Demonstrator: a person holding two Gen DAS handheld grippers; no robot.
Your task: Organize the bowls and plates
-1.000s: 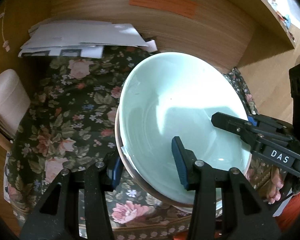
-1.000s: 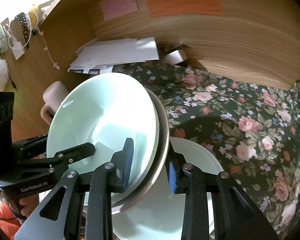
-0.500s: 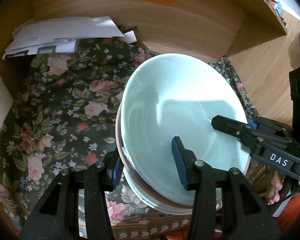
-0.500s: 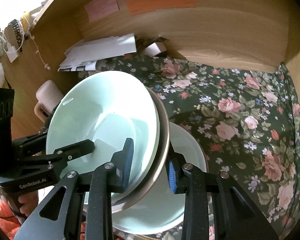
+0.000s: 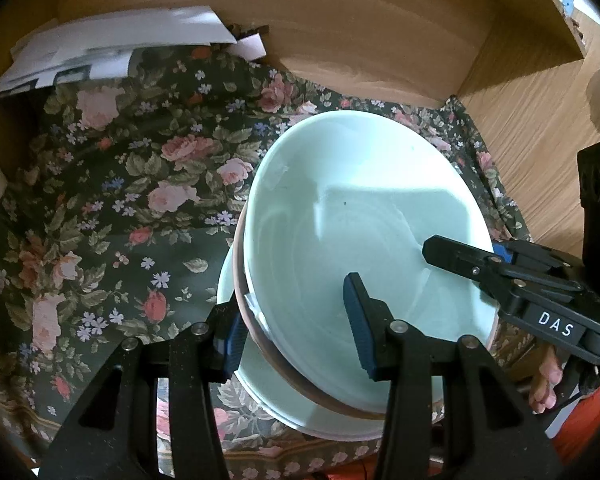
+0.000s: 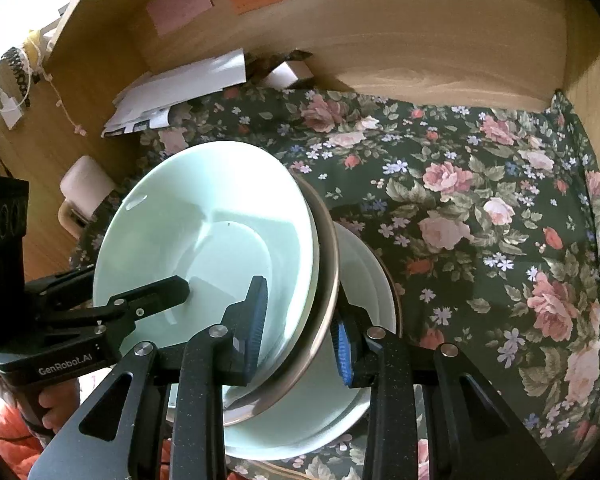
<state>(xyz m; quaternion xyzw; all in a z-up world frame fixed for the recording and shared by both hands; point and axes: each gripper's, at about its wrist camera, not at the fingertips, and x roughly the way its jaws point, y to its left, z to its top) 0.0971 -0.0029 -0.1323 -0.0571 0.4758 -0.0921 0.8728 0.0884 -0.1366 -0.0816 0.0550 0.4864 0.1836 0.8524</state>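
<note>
Item: pale green glazed ceramic bowl [image 5: 364, 240], nested in a shallow brown-rimmed dish [image 6: 327, 276]. The pair is carried tilted, just above a second pale green bowl [image 6: 320, 420] that rests on the dark rose-patterned floral cloth [image 6: 480, 220] lining a wooden alcove.

Holders: the left gripper [image 5: 296, 332] is clamped across the near rim of the pair, one blue pad inside the upper bowl and the other under the brown rim. The right gripper [image 6: 300, 328] is pinched on the opposite rim in the same manner, with its jaws set narrower. Each gripper is seen in the other's view, reaching into the bowl.

Step in hand, as judged: the held pair is being lowered onto the resting bowl so that a single stack is formed.

Next move, as judged: the tilt is to be levelled and the brown rim centred over the lower bowl before both pinches are let go. An uneven release could let the pair slide off to one side.

Hidden or unclear:
- The underside of the brown-rimmed dish is covered by the bowl in it and by the grippers; whether it is a plate or a shallow bowl cannot be told.
- Contact between the held pair and the lower bowl cannot be settled; the gap is masked by the rims.
- A thin dark rim shows beneath the lower bowl in the right wrist view; what lies under it is not made out.
- The white papers [image 5: 112, 52] at the back are partly cut off.
- A pale object [image 6: 86, 188] at the cloth's far left is too distorted to identify.
</note>
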